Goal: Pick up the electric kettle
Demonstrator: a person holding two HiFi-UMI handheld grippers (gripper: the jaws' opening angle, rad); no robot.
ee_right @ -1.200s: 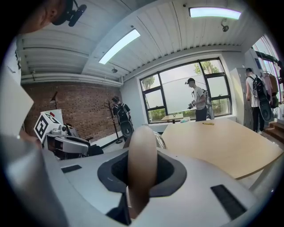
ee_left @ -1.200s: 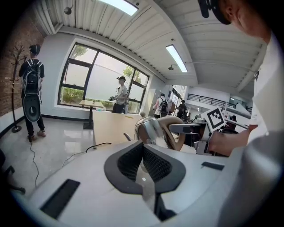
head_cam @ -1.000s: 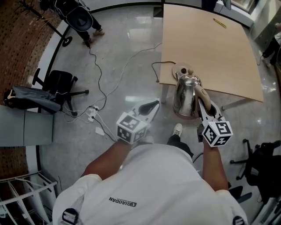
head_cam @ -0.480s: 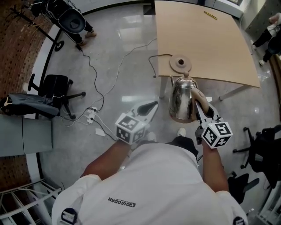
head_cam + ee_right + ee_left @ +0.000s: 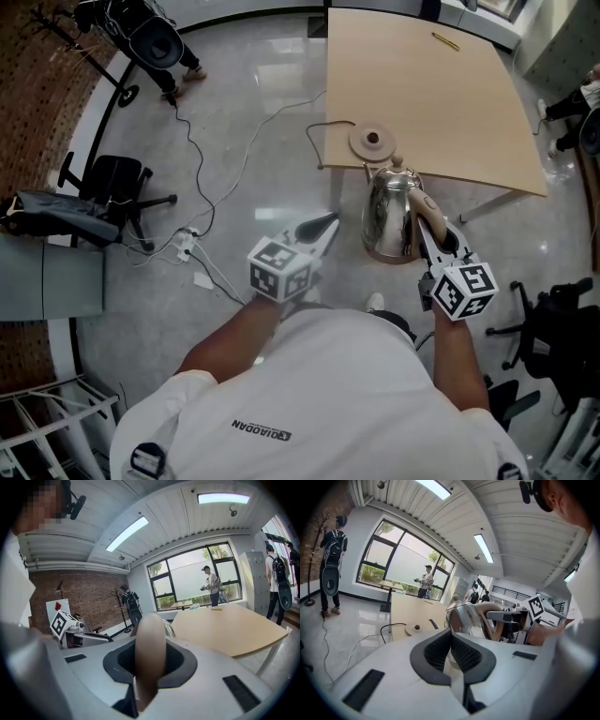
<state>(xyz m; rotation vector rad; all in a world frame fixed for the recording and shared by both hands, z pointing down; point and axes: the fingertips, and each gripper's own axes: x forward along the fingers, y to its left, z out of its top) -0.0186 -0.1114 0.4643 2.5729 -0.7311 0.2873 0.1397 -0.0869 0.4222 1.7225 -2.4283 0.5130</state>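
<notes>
Our right tongs [image 5: 429,223] grip the handle [image 5: 149,653] of the electric kettle [image 5: 389,217], which hangs above the floor [image 5: 253,159] just off the desk [image 5: 450,103] edge. Our left tongs [image 5: 322,226], closed and empty, sit beside it.

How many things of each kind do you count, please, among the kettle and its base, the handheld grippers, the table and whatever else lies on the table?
Electric kettle: 1
Kettle base: 1
Yellow pencil: 1
Wooden table: 1
Grippers: 2 (left gripper, right gripper)
Total: 6
</notes>
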